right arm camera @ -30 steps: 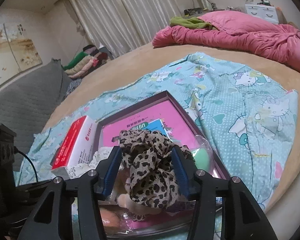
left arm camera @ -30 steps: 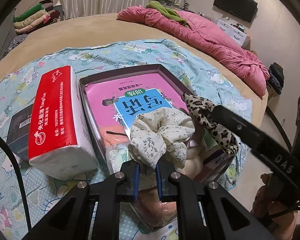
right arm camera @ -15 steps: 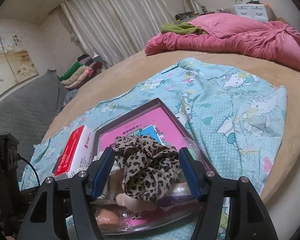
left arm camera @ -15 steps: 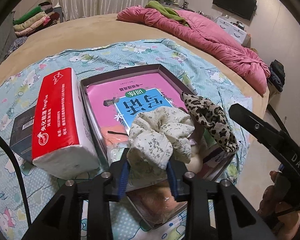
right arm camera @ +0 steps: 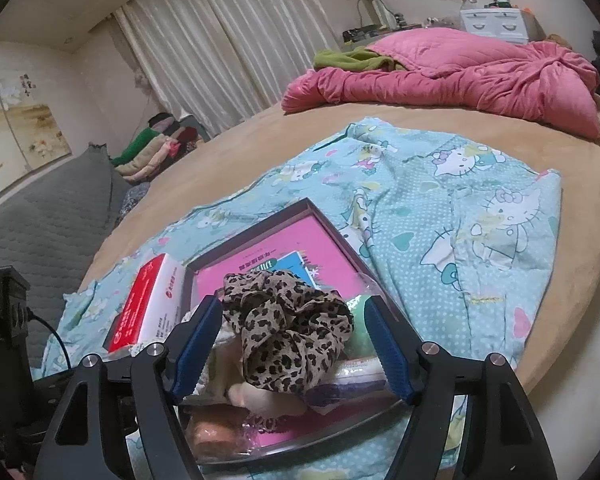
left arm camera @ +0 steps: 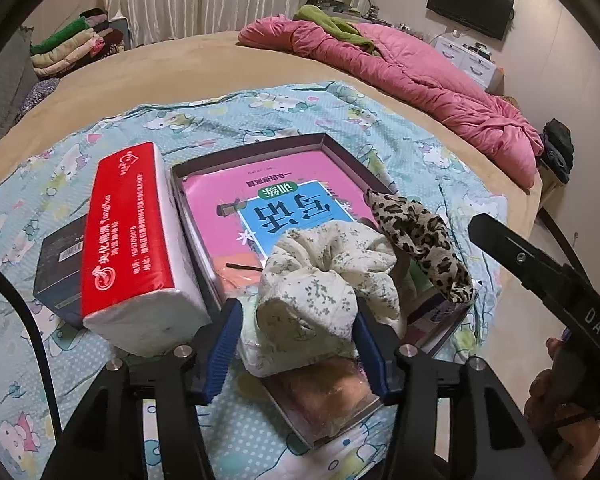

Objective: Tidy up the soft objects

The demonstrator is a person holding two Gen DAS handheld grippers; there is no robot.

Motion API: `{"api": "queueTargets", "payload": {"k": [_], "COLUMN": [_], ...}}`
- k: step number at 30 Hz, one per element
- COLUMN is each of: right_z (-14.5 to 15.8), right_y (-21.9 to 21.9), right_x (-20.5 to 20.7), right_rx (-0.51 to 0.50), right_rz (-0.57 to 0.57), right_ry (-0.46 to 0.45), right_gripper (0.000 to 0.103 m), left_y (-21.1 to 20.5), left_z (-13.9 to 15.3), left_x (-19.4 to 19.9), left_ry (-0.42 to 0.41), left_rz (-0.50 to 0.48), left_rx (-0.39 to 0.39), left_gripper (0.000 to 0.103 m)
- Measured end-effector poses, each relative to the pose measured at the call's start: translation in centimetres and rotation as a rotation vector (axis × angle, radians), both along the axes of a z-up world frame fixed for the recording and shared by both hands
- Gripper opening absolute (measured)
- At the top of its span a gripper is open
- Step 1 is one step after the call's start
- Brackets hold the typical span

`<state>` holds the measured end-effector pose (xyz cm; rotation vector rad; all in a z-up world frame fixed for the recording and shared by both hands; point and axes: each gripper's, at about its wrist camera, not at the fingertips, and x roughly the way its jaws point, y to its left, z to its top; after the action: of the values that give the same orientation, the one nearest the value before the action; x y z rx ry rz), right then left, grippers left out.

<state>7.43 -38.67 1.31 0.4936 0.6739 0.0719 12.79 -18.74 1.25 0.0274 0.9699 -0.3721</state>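
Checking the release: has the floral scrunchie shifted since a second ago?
No. The floral scrunchie sits at the same spot against the pink book; only the left gripper jaws have just been opening around it.

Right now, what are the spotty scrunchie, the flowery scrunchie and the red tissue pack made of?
The spotty scrunchie looks like thin, slightly shiny woven cloth: it bunches into crisp ruffles. The flowery scrunchie seems a soft matte fabric, maybe cotton, with puffy crinkled folds. The red tissue pack looks wrapped in glossy plastic film, which catches the light, with white paper showing at its end.
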Motion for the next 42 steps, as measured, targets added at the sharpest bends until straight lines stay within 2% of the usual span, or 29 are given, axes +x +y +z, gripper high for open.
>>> {"api": "queueTargets", "payload": {"k": [6,11,18,33,42], "right_z": [0.3,0.5,1.1,3.4,5.7], "right_y": [0.1,0.1,0.3,1.0,2.7], "right_x": [-0.3,-0.4,-0.7,-2.1,-3.8], "right_rx": [-0.007,-0.009,-0.029,-0.035,-0.018], "right_rz": [-0.005,-0.006,-0.012,-0.037,-0.006], "right_ry": [-0.001,-0.004,-0.010,-0.008,-0.019], "right_gripper": [0.076,0.077,0.078,0.080,0.081], "left_y": [0.2,0.4,0.7,2.9,4.5], "left_z": [0.0,0.3,1.2,3.9,5.6], "left_x": [-0.2,-0.5,-1.1,-2.8,-4.3], "left_ry": [0.006,-0.004,-0.024,-0.051,-0.072], "left_rz": [0.008,0.006,0.007,0.062,0.086], "left_rx": [0.003,0.002,-0.008,0.018,0.023], "left_gripper": [0.072,0.074,0.083,0.085,0.085]}}
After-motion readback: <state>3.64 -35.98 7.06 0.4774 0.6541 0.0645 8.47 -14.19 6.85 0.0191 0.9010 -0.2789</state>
